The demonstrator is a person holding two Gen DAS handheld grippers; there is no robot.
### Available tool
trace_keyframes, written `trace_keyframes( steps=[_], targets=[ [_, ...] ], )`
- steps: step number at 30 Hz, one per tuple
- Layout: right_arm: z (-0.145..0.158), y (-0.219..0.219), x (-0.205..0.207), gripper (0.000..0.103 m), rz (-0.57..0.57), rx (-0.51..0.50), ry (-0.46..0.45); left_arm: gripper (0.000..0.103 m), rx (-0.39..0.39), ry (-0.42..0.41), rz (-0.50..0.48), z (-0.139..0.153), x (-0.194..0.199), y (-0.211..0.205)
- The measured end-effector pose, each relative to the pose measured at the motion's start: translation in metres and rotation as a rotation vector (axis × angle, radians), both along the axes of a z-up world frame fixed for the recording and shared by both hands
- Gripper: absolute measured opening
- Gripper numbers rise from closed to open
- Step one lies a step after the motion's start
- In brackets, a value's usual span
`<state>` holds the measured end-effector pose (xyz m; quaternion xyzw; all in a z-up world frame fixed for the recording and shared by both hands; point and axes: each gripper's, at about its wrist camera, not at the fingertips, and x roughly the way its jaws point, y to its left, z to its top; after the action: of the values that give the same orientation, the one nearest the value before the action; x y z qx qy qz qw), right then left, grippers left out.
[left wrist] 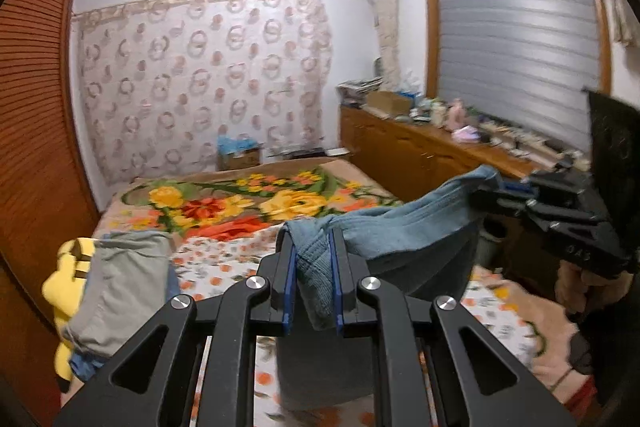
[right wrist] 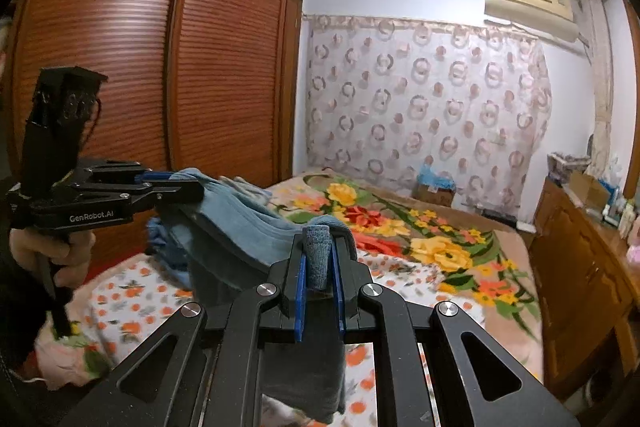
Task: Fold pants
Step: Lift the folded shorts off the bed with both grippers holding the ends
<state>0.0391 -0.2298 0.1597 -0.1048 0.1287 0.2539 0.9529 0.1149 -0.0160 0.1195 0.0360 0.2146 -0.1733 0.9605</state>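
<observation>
Left gripper (left wrist: pixel 313 259): jaws nearly closed, pinching cloth, pointing slightly downward. Right gripper (right wrist: pixel 320 259): same narrow gap, also clamping cloth. In left wrist view the right gripper is sitting at 3 o'clock; in right wrist view the left hand (right wrist: pixel 52 251) is gripping its handle at 9 o'clock.

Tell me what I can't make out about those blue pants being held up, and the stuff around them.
- Blue pants: the lower part hangs behind the left gripper in the left wrist view, so their full length stays hidden.
- Same in the right wrist view: the right gripper covers the hanging cloth.
- Clothes pile: blurred, garment types unclear.
- Items on the cabinet: too small.
</observation>
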Motion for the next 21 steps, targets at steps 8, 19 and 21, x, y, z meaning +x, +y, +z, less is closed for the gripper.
trace_keyframes(
  steps=[8,19,21],
  targets=[
    [0.017,0.045,0.080,0.011,-0.059,-0.077,-0.060,0.015,0.023,-0.023,0.085,0.012,0.071,0.007],
    [-0.038,0.062,0.090,0.011,-0.052,-0.072,-0.009,0.015,0.018,0.017,0.094,-0.022,0.050,0.029],
    [-0.061,0.060,0.085,0.011,-0.026,-0.054,0.050,0.015,0.036,0.050,0.079,-0.039,0.042,0.030]
  ],
)
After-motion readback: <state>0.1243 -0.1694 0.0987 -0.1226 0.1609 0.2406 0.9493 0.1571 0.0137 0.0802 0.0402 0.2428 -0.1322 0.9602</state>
